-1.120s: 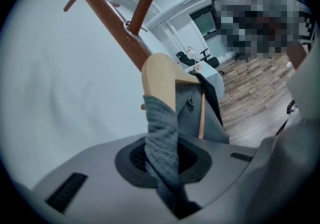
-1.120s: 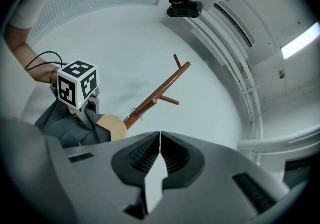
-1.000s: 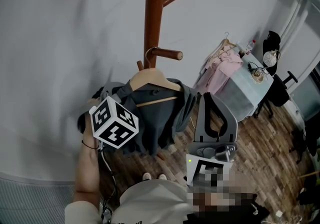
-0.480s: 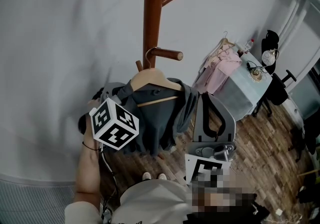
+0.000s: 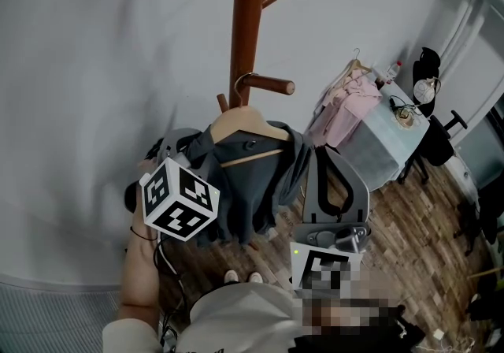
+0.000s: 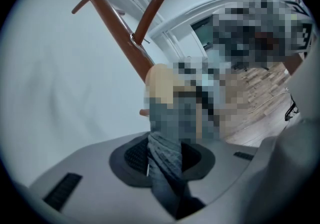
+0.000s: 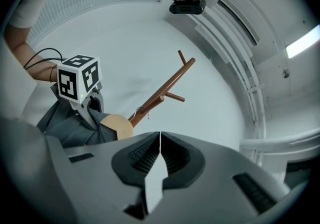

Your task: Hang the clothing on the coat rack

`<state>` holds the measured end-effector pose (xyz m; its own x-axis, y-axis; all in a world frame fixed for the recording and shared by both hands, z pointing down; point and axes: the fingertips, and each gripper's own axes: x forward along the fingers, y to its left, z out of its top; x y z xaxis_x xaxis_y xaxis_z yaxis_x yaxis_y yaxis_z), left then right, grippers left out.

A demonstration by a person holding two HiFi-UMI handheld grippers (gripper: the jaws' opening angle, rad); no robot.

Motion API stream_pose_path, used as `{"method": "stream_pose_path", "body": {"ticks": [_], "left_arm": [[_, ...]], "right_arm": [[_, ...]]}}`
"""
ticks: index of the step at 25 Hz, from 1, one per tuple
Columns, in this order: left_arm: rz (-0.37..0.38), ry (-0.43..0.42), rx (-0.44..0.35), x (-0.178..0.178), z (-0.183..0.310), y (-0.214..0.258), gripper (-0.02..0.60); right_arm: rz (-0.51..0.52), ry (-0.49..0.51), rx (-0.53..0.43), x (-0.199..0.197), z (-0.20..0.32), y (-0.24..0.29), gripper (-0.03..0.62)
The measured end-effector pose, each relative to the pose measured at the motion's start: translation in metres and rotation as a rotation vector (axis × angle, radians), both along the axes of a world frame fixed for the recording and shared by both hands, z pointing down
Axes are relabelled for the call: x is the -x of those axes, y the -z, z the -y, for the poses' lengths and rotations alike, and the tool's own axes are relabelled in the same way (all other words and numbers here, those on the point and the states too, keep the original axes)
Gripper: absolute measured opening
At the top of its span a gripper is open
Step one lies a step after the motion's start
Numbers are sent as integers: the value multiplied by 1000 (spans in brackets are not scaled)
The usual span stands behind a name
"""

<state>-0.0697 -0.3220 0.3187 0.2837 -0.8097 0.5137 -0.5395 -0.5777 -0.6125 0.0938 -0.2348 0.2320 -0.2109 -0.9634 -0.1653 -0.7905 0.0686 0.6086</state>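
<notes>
A dark grey garment (image 5: 252,186) hangs on a wooden hanger (image 5: 244,119). The hanger's hook sits over a lower peg (image 5: 272,85) of the brown coat rack (image 5: 246,20). My left gripper (image 5: 177,146) is at the garment's left shoulder, mostly behind its marker cube (image 5: 179,199). In the left gripper view a fold of the grey cloth (image 6: 167,173) lies between the jaws of the left gripper (image 6: 167,155), which are opening and stand apart from it. My right gripper (image 5: 321,156) is just right of the garment. The right gripper (image 7: 160,155) is shut with nothing in it.
A white wall stands behind the rack. To the right, pink clothes on hangers (image 5: 350,99) lie on a table with a pale cover (image 5: 386,150), and a black chair (image 5: 437,143) stands beside it. The person's shoes (image 5: 240,276) are on the wooden floor (image 5: 417,241).
The left gripper's cube has sunk slightly and moved a little away from the garment's shoulder. The garment and hanger stay on the peg. The right gripper has barely moved.
</notes>
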Motion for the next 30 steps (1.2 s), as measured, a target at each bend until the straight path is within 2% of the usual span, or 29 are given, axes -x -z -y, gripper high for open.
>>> {"method": "stream_pose_path", "body": {"ticks": [4, 6, 10, 16, 23, 25, 28, 30], "left_arm": [[-18, -41, -35, -1, -5, 5, 140], [-38, -70, -69, -2, -7, 10, 189], [-103, -113, -95, -7, -13, 17, 214], [-115, -140, -122, -10, -23, 25, 219], [-276, -180, -190, -9, -42, 52, 218], [-305, -162, -240, -1, -46, 62, 199], [-318, -156, -357, 10, -52, 83, 68], [-321, -144, -372, 14, -54, 84, 39]], "right_arm": [[-15, 13, 15, 8, 3, -4, 23], [-20, 23, 22, 12, 5, -5, 23], [-33, 35, 27, 17, 8, -7, 23], [-28, 58, 38, 22, 13, -8, 23], [-50, 77, 39, 34, 17, -8, 23], [-47, 80, 37, 38, 16, -10, 23], [-48, 86, 41, 44, 14, -11, 21], [-52, 90, 42, 47, 13, -11, 21]]}}
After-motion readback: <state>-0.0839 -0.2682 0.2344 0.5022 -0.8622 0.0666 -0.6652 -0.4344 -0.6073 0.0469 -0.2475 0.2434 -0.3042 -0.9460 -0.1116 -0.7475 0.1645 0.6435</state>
